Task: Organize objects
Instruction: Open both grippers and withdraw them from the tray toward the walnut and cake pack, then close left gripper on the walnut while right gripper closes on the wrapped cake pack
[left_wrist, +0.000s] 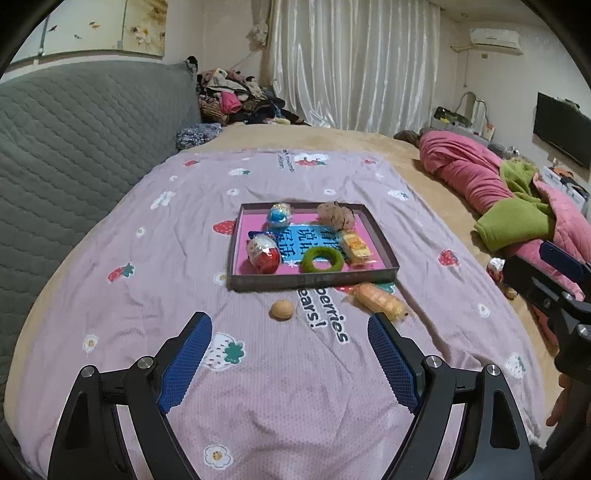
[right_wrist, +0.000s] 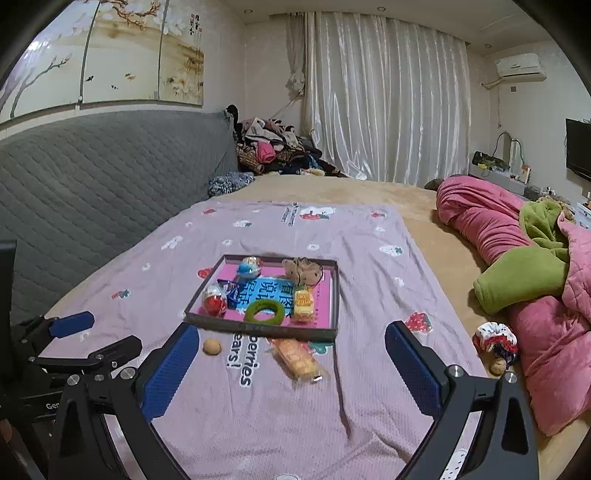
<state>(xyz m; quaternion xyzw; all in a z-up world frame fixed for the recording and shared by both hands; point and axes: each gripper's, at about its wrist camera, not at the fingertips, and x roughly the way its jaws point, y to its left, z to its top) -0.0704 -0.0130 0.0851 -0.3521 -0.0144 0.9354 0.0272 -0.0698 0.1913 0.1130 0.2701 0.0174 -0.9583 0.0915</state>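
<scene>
On the bed's purple sheet (left_wrist: 155, 236), with both the left gripper (left_wrist: 290, 343) and right gripper (right_wrist: 291, 360) spread and empty, the walnut (left_wrist: 282, 310) and wrapped snack (right_wrist: 297, 360) lying just outside the tray (left_wrist: 314, 280) should probably be pinched gently and dropped in.

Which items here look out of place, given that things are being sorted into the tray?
Two items lie outside the tray on the bedsheet: a walnut and a wrapped snack just in front of its near wall. Farther right, a scrunchie sits off the sheet. Both grippers, left and right, are open and empty.
</scene>
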